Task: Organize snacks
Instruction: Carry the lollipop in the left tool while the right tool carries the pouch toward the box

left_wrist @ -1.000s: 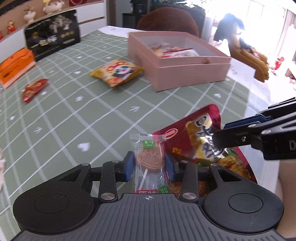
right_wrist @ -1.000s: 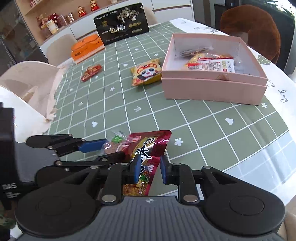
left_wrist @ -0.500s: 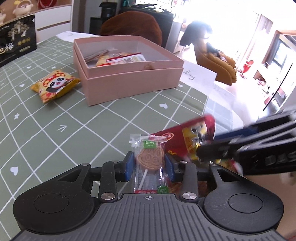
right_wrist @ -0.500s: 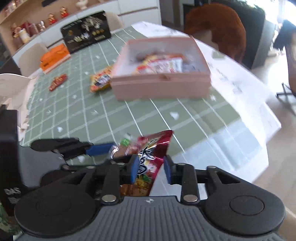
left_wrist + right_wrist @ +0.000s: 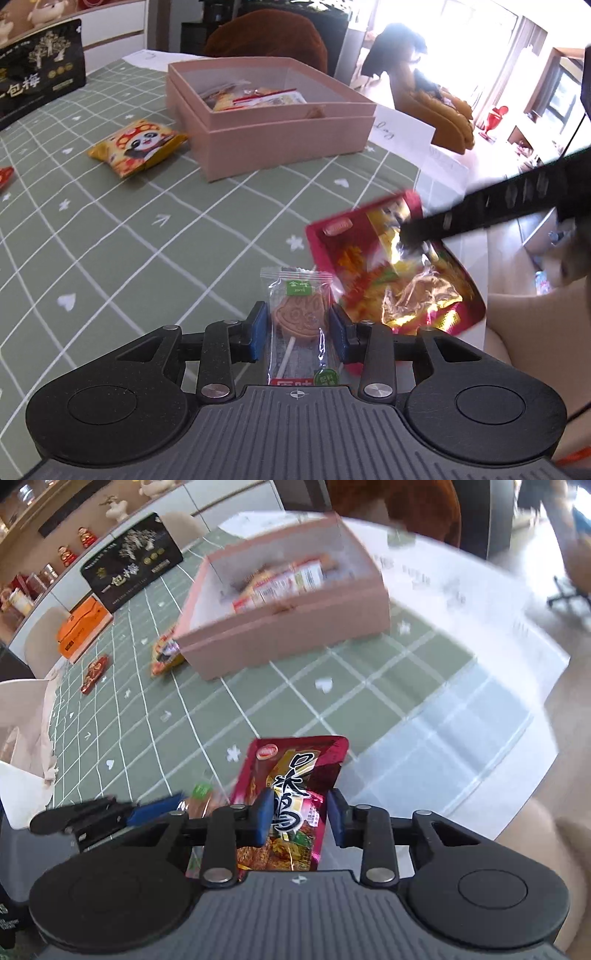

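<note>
Your left gripper (image 5: 297, 332) is partly closed on a clear-wrapped lollipop (image 5: 297, 317). The blue pads (image 5: 258, 330) stand at either edge of the wrapper, which rises upright between them above the green checked cloth (image 5: 129, 240).

Your right gripper (image 5: 301, 814) carries a red snack bag (image 5: 291, 775). Its jaws have just been closing, and the bag stands between the pads, its top leaning out over the table edge. In the left view the same bag (image 5: 391, 269) hangs just right of the lollipop, pinched by the right gripper's dark fingers (image 5: 480, 218), which reach in from the right.

The pink box (image 5: 280, 136) sits open further along the table, well apart from both grippers, with several wrapped snacks (image 5: 255, 98) lying inside it.

A yellow panda packet (image 5: 136, 147) lies on the cloth just left of the box. A small red packet (image 5: 94, 668) lies further left, near an orange box (image 5: 83, 629) and a black bag (image 5: 131, 563) at the far edge. The right view is blurred around the pink box.
</note>
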The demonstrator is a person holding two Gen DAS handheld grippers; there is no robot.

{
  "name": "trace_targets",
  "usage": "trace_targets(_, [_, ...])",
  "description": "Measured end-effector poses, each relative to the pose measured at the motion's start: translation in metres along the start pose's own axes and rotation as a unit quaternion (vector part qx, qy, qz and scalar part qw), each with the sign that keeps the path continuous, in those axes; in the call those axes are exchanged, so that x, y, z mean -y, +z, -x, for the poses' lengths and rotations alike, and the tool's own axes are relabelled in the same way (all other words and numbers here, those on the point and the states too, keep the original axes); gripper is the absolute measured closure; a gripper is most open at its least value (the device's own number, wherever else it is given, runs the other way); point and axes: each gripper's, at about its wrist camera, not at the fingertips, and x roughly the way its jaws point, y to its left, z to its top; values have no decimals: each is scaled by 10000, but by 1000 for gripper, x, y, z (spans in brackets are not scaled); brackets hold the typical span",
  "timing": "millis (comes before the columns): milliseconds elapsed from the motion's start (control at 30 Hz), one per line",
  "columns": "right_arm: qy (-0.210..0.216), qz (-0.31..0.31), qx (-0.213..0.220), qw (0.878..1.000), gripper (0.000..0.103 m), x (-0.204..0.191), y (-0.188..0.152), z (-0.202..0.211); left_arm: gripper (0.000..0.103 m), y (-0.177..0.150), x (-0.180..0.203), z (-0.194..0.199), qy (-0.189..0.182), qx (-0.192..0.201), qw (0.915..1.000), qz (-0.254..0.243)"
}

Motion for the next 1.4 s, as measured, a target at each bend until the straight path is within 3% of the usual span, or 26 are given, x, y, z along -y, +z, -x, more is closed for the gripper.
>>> trace_targets(67, [88, 63, 86, 9999, 93, -7, 4, 10, 62, -1, -1, 1, -22, 33, 10000, -9])
trace_targets(100, [175, 121, 114, 9997, 95, -14, 6, 16, 62, -1, 0, 0, -30, 49, 10000, -12])
trace_targets(267, [425, 598, -38, 9973, 95, -57, 8, 11, 62, -3, 0, 0, -120, 135, 9998, -86])
trace_targets(400, [174, 738, -308, 9966, 94, -69, 2, -10, 62, -8, -8, 6, -137, 139, 9997, 110])
trace_targets(467, [-263, 925, -135, 9953, 82, -68, 1, -7, 62, -11, -12, 9, -127, 149, 9996, 182])
trace_targets(533, [-607, 962, -50, 9935, 49, -58, 0, -3, 62, -12, -14, 10, -133, 153, 9996, 203])
trace_targets(567, [-616, 857, -63, 9944, 44, -48, -1, -2, 62, -12, -13, 11, -127, 157, 9996, 193])
trace_targets(700, [-166, -54, -402, 9990, 40, -4, -9, -15, 62, -11, -9, 9, -44, 153, 9999, 50])
trace_targets(800, [334, -484, -176, 9981, 35, 4, -16, -18, 62, -10, -4, 7, -36, 170, 9998, -88])
trace_targets(933, [818, -569, 37, 9950, 28, 0, -12, -26, 62, -7, -3, 2, -108, 208, 9996, -163])
trace_targets(1067, [1038, -750, -68, 9917, 39, -4, -4, -28, 61, -5, -13, 2, -329, 200, 9992, 115])
trace_targets(1233, [1308, -531, 144, 9899, 51, -16, -1, 1, 61, -6, -34, 5, -641, 244, 9957, 625])
trace_targets(1400, [1468, -241, 131, 9888, 68, -32, 8, 10, 61, -9, -53, 12, -535, 259, 9940, 922])
